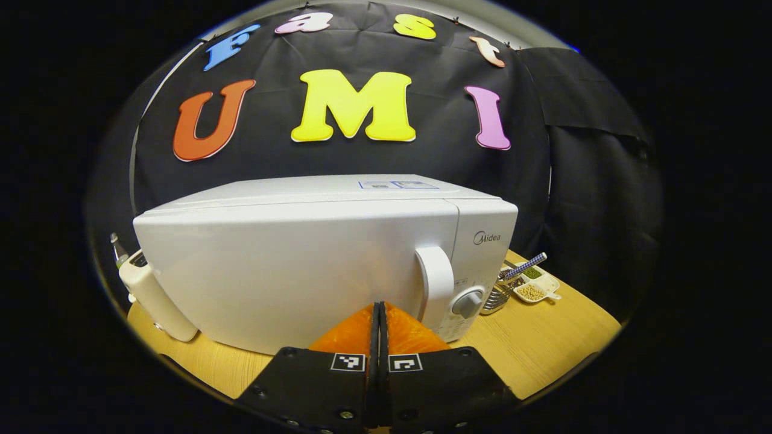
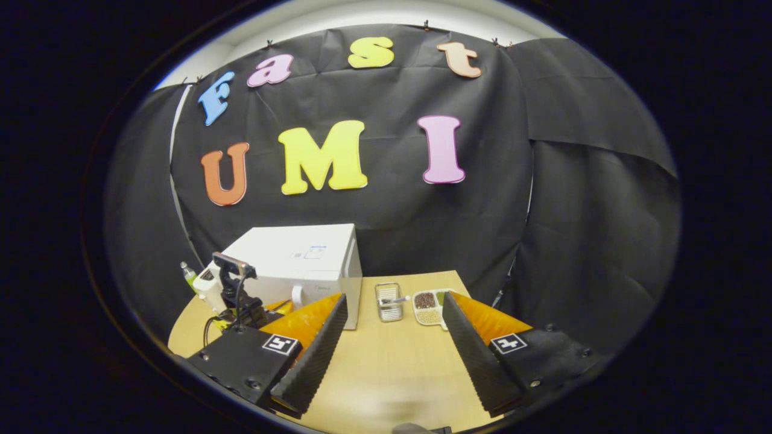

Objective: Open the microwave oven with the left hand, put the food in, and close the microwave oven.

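Starting from the near edge, the left gripper [image 1: 380,313] has its fingers pressed together on nothing, just in front of the one microwave [image 1: 325,259], whose door is shut and whose single handle [image 1: 435,283] is untouched, so opening, loading and closing all seem left to do. Farther right on the table [image 2: 386,367], the right gripper [image 2: 392,307] stands wide open and empty, with one wire basket [image 2: 389,301] and one divided food dish [image 2: 429,306] beyond it, right of the microwave.
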A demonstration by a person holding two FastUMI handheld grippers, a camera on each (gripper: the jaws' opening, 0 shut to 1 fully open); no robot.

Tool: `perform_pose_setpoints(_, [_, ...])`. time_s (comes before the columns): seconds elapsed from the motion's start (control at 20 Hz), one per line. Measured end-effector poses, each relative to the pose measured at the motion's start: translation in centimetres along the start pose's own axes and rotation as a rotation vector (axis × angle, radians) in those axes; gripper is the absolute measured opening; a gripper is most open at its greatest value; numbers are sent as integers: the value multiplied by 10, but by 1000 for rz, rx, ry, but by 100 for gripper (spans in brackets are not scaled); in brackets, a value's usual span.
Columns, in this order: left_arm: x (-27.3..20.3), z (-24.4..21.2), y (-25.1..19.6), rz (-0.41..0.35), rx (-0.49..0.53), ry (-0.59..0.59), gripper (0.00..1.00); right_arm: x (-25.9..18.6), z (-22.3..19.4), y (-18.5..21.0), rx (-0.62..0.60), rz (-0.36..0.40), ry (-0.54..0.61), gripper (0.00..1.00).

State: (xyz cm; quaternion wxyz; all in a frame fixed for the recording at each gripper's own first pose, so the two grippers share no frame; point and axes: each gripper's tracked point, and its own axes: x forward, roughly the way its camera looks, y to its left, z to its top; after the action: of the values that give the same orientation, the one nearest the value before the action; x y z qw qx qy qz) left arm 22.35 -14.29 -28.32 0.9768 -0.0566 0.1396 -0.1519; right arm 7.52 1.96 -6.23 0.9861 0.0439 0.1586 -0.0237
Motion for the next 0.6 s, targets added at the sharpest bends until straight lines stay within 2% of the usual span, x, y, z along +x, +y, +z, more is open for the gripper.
perform_pose_setpoints(0.05, [-8, -3, 8, 28, 1, 4, 0, 0, 0, 0, 3, -2, -2, 100])
perform_pose_setpoints(0.1, [-18, -7, 18, 59, 15, 10, 0, 0, -2, -2, 3, -7, 0, 92])
perform_pose_setpoints(0.15, [-25, -13, 23, 71, 26, 28, 0, -1, -2, -1, -1, -9, -3, 92])
perform_pose_setpoints(0.2, [-34, -22, 26, 64, 34, 49, 33, -2, -1, 0, -8, -12, -9, 100])
perform_pose_setpoints(0.3, [-56, -21, 35, 84, 65, 52, 97, -3, 1, 3, -32, -21, -26, 100])
perform_pose_setpoints(0.45, [-109, 21, 42, 77, 80, -22, 97, -6, 6, 24, -41, 3, -49, 100])
perform_pose_setpoints(0.5, [-127, 38, 46, 87, 80, -50, 96, -6, 9, 31, -46, 13, -58, 92])
perform_pose_setpoints(0.55, [-144, 55, 50, 95, 77, -78, 96, -8, 12, 40, -53, 23, -70, 100])
perform_pose_setpoints(0.6, [-160, 72, 55, 107, 66, -104, 96, -10, 16, 47, -62, 32, -86, 100])
